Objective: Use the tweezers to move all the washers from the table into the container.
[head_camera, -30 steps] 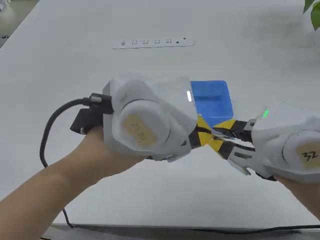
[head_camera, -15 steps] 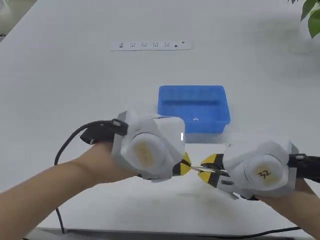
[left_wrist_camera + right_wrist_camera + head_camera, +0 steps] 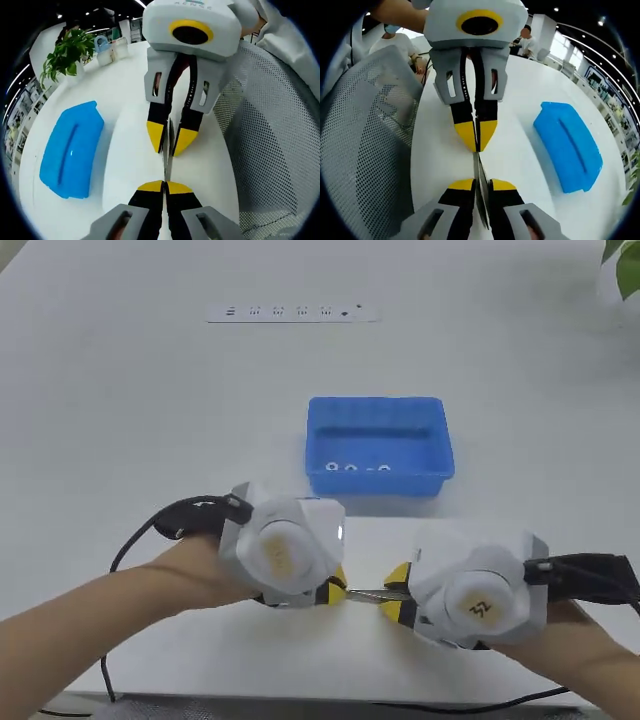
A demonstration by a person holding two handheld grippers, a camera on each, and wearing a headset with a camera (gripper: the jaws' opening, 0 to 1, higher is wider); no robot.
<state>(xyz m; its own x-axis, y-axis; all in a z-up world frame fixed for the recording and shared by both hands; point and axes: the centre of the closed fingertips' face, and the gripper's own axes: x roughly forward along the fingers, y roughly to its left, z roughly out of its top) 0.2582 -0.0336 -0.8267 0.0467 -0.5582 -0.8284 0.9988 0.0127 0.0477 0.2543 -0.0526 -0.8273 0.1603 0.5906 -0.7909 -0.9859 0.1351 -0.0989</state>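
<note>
A blue container [image 3: 378, 418] stands mid-table with small washers [image 3: 350, 470] lying along its near wall. Close to the table's front edge my two grippers face each other, tip to tip. The thin metal tweezers [image 3: 365, 593] bridge the gap between them. The left gripper [image 3: 338, 590] is shut on the narrow end, with its yellow tips [image 3: 162, 187] pressed together on the tweezers [image 3: 166, 160]. The right gripper [image 3: 395, 597] is shut on the wider end, where the tweezers [image 3: 478, 170] fill the slot between its jaws. The container [image 3: 70, 150] lies off to one side in both gripper views [image 3: 567, 150].
A white power strip [image 3: 290, 312] lies at the far side of the table. Plant leaves [image 3: 625, 265] show at the far right corner. A black cable [image 3: 130, 550] trails from the left gripper over the front edge. A mesh chair back [image 3: 365, 130] stands behind the grippers.
Both grippers have drawn back from over the container toward the front edge, still holding the tweezers between them. The container now shows uncovered with washers inside.
</note>
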